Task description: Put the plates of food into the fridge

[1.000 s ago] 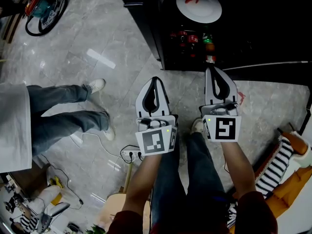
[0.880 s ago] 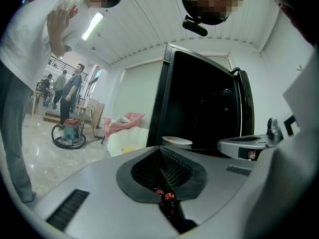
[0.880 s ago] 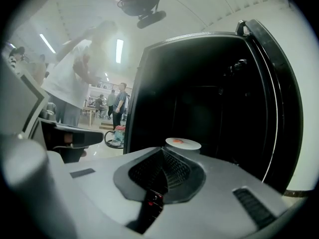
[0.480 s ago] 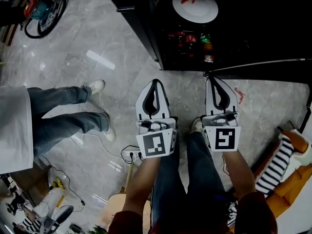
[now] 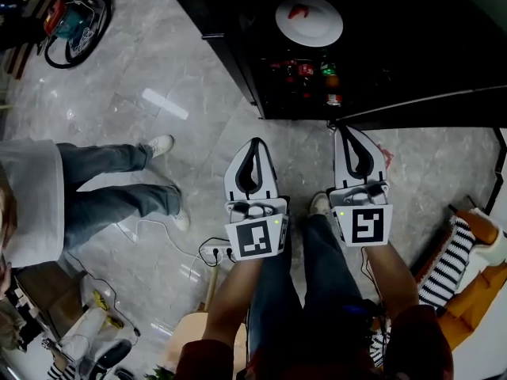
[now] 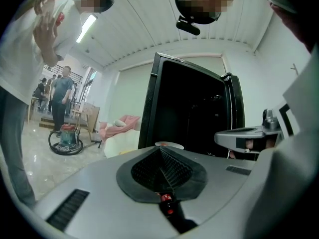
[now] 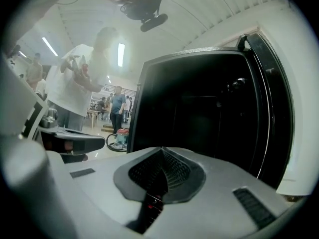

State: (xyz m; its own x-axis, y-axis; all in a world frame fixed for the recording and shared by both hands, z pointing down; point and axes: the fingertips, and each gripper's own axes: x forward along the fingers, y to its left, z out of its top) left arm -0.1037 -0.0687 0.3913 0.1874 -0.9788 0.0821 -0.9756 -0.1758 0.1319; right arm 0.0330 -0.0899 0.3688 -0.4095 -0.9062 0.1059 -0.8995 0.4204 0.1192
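A white plate (image 5: 309,20) with a bit of red food lies inside the open black fridge (image 5: 238,46); its rim (image 6: 169,145) peeks over my left jaws in the left gripper view. Several bottles (image 5: 305,74) stand lower in the fridge. My left gripper (image 5: 253,143) hangs over the floor in front of the fridge, shut with nothing in it. My right gripper (image 5: 346,131) is beside it, close to the fridge's lower edge, also shut and bare. Both sets of jaws, left (image 6: 160,149) and right (image 7: 162,150), point at the dark fridge interior (image 7: 199,118).
The fridge door (image 7: 279,123) stands open at the right. A person in jeans (image 5: 103,180) stands on the grey floor at the left. A vacuum cleaner (image 5: 71,14) sits at the far left. A power strip and cable (image 5: 212,249) lie by my feet. A striped and orange thing (image 5: 459,267) is at the right.
Both grippers have drawn back a little from the fridge and stay shut. The plate has not moved in the fridge. The bystander at the left has shifted slightly.
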